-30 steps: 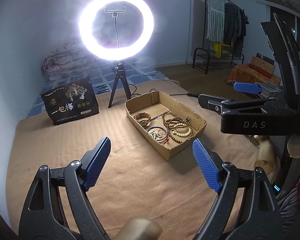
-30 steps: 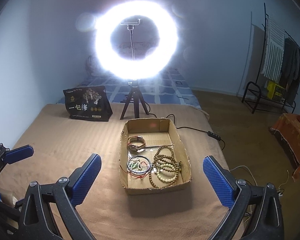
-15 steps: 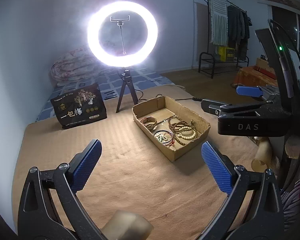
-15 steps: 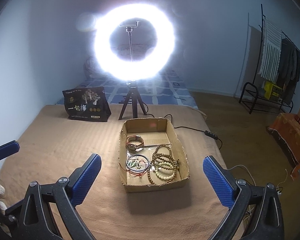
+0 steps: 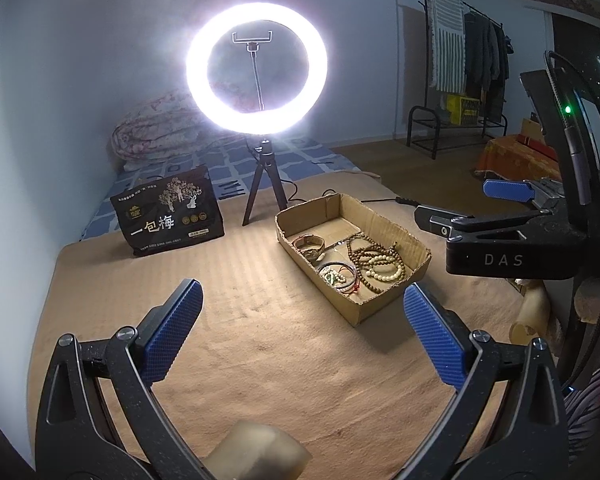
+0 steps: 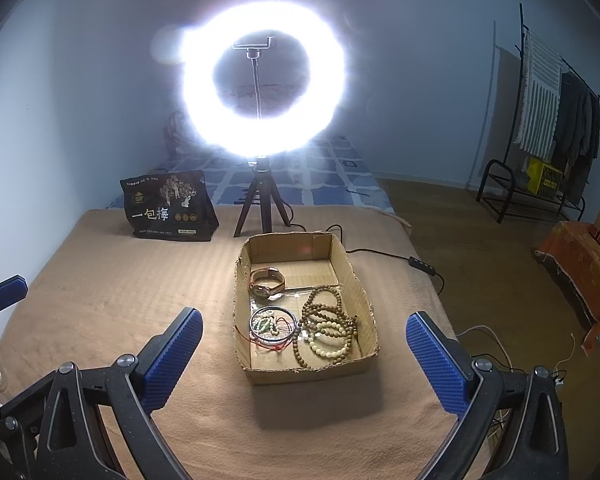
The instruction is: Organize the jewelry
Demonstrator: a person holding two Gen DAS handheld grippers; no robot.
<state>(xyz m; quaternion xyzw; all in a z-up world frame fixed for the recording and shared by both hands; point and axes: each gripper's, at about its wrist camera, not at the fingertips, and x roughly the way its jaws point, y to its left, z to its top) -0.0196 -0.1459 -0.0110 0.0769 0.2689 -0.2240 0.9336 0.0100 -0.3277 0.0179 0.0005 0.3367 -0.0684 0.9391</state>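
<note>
1. Change since one second ago: in the left wrist view the cardboard box (image 5: 352, 252) sits smaller and further from the left tool (image 5: 300, 332) than it did, and the ring light (image 5: 256, 68) has dropped lower in that view. The left tool has therefore pulled back and up from the box. The right wrist view barely shifts.
2. Left tool state: released, jaws spread wide, nothing between the pads.
3. Right tool (image 6: 300, 356) state: released, jaws spread wide, nothing held. It hangs above the brown blanket, just short of the box's near wall.
4. Location of the jewelry: all of it lies inside the box. The watch (image 6: 266, 282) lies mid-box at the left wall; the bangles with pale beads (image 6: 272, 326) lie near-left; the wooden bead strands (image 6: 326, 324) lie near-right, piled and touching.
5. Contents have not moved across the views.
6. Judgement: the retreat fits either a pause ahead of sorting or a withdrawal once the pieces are boxed.
</note>
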